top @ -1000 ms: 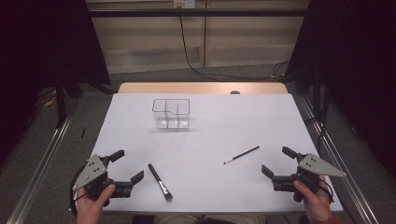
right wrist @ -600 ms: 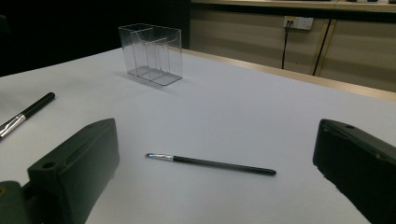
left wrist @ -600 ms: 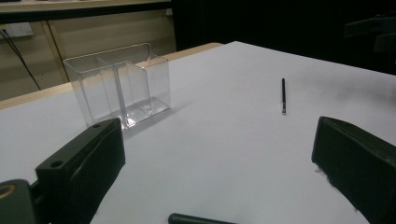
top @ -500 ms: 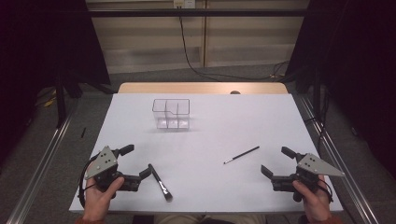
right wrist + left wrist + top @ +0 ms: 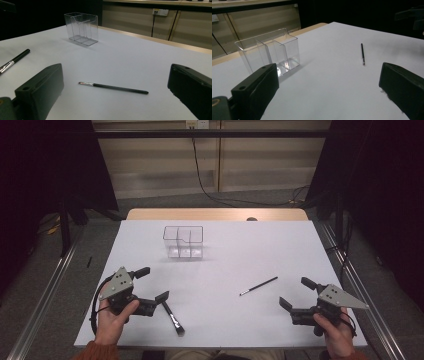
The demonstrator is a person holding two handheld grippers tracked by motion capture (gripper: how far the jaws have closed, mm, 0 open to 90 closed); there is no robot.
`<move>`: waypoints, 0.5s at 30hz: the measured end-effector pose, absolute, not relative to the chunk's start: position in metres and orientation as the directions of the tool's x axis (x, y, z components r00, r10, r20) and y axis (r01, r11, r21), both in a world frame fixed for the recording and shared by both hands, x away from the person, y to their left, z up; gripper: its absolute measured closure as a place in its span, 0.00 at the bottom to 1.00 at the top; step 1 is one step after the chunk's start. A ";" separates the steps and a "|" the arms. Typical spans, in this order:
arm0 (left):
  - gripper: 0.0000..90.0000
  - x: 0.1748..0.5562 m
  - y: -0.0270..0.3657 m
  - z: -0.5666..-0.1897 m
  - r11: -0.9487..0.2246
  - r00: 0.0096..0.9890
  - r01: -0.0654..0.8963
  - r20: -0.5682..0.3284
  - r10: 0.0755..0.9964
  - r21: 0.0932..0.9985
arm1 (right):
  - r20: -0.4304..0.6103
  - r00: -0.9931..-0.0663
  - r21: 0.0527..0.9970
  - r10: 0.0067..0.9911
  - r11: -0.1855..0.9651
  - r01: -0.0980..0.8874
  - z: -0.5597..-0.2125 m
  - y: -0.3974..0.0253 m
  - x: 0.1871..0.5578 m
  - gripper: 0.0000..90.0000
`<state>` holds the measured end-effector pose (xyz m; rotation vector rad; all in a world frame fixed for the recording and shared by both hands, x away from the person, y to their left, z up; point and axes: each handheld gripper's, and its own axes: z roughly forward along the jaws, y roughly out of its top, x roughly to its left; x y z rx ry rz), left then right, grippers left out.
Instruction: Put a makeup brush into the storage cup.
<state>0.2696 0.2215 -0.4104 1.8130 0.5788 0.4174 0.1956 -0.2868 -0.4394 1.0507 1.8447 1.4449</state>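
A clear plastic organizer (image 5: 183,241) with compartments stands on the white table (image 5: 260,245) toward the back left. A thick black brush (image 5: 172,316) with a silver ferrule lies near the front left. My left gripper (image 5: 152,284) is open, and its nearer jaw tip sits right by the brush's far end. A thin black brush (image 5: 258,286) lies right of centre. Open, my right gripper (image 5: 295,292) rests just right of it. The left gripper view looks across at the organizer (image 5: 269,52) and thin brush (image 5: 362,53). The right gripper view has the thin brush (image 5: 113,87) between its jaws, with the organizer (image 5: 81,28) beyond.
The thick brush (image 5: 13,61) lies at the far left of the right gripper view. A wooden strip (image 5: 215,214) borders the table's back edge, and metal rails (image 5: 45,290) run along both sides. A cable (image 5: 200,175) hangs against the back wall.
My left gripper has moved right and forward, ending with one jaw by the thick brush's end. The right gripper and both brushes have stayed put.
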 end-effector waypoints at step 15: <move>0.03 0.287 0.209 -0.404 -0.374 0.848 0.238 -0.004 0.529 0.896 | 0.038 -0.535 0.964 0.844 0.110 0.241 -0.440 -0.287 0.196 0.00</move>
